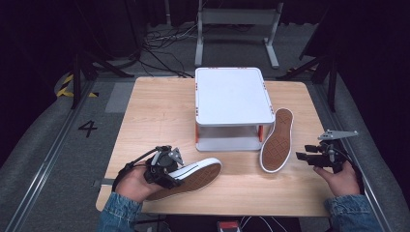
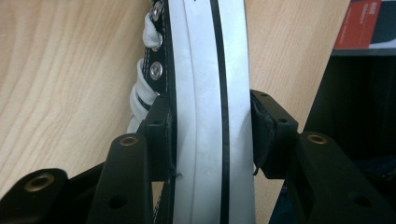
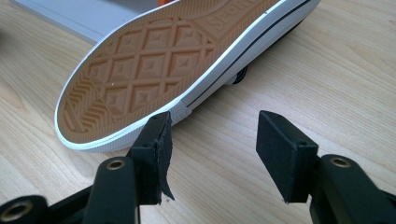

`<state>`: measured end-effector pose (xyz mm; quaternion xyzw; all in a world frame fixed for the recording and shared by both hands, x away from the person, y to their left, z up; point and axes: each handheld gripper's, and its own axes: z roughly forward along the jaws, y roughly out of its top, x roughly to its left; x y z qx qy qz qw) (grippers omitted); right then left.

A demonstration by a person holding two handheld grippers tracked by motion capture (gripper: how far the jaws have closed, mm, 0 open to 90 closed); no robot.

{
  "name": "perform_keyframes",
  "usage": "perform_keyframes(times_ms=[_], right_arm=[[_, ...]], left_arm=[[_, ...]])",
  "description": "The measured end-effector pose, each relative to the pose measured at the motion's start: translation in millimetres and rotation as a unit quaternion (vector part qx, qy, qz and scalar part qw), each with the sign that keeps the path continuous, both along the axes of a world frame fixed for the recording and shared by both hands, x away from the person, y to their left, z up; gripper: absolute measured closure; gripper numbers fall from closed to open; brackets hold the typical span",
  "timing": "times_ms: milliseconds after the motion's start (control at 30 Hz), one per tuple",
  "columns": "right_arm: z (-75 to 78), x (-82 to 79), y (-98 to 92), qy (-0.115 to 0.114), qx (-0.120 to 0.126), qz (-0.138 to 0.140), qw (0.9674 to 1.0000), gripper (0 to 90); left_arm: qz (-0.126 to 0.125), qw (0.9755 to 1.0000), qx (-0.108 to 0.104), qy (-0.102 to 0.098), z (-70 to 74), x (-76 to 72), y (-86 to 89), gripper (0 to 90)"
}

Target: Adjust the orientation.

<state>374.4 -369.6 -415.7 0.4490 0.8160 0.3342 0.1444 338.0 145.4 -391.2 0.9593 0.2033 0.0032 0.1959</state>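
The left gripper clamps the sole edge of the near shoe, which lies on its side at the table's front left; in the left gripper view both pads press the white rubber. A white two-tier stand sits mid-table. The second shoe lies sole-up beside it. The right gripper, jaws apart and holding nothing, hovers near that shoe's end.
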Motion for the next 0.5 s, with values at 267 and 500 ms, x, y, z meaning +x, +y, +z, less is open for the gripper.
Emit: perform_keyframes(times_ms=[267,500], right_arm=[[-0.7,3.2,2.9,0.001,-0.001,0.005,1.0000,46.8],[-0.5,2.6,3.3,0.002,-0.001,0.003,1.0000,46.8]], left_arm=[[0.070,0.9958,-0.056,-0.020,22.9,-1.0,33.0,57.2],[0.157,0.9851,-0.064,-0.031,25.3,18.7,52.1,57.0]])
